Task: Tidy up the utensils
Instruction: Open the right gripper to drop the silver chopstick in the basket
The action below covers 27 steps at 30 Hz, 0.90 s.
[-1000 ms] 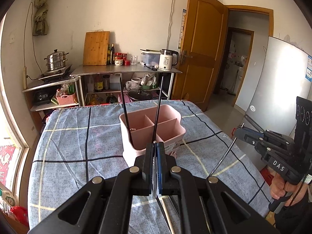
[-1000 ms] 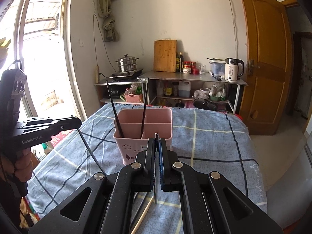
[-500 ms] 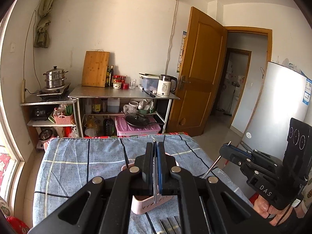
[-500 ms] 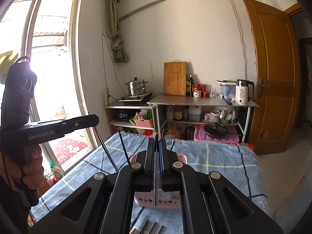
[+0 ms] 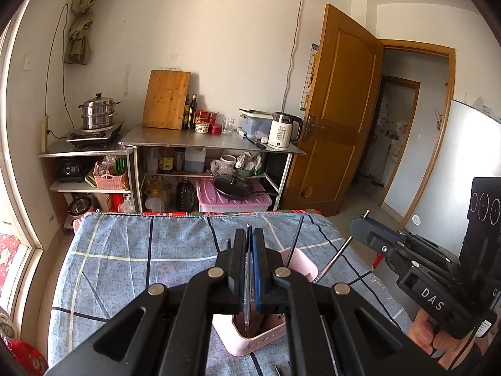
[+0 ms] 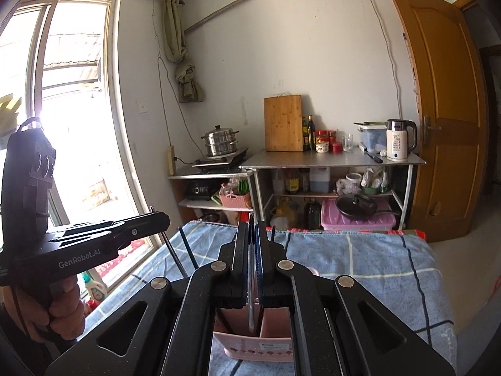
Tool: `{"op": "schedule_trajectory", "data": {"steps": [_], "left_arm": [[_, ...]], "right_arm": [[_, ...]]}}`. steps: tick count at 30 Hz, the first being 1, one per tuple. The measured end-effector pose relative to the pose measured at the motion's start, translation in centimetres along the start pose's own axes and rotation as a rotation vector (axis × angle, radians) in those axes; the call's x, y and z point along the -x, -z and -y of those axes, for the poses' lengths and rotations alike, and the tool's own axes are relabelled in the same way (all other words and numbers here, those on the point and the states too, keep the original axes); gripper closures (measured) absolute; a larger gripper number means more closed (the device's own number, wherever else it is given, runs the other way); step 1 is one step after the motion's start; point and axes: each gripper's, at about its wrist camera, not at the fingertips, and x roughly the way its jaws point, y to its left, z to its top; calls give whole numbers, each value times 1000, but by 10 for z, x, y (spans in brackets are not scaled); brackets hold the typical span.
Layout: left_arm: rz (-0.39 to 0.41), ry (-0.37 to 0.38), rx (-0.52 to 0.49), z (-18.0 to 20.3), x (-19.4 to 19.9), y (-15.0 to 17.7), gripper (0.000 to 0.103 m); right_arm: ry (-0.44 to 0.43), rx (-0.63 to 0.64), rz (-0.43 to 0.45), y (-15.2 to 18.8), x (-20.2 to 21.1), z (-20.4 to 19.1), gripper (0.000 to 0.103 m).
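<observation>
A pink utensil holder (image 5: 250,338) with compartments stands on the blue checked cloth, just below both grippers; it also shows in the right wrist view (image 6: 269,344). Black chopsticks (image 5: 296,238) stand in it. My left gripper (image 5: 250,235) is shut on a thin metal utensil whose lower end hangs over a compartment. My right gripper (image 6: 251,228) is shut on a similar thin metal utensil (image 6: 250,307), also hanging down over the holder. Each gripper shows in the other's view, the right one (image 5: 407,260) holding its utensil upright.
The cloth-covered table (image 5: 131,260) stretches ahead. Several metal utensils (image 5: 281,369) lie on it near the front edge. Beyond stand a steel shelf with a kettle (image 5: 283,131) and cutting board (image 5: 166,100), a window at left, a door (image 5: 338,119) at right.
Both grippers have risen and tilted up, so the holder has dropped from mid-frame to below the fingers. Each has kept hold of its utensil, now above the holder's compartments.
</observation>
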Motion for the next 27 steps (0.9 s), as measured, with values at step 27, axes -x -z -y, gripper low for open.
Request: {"op": "schedule_trajectory", "data": {"steps": [27], "left_arm": [[-15,-32,3,-8,14,48,80]], "right_arm": [[14,-35,-98,41,22,18,90]]}}
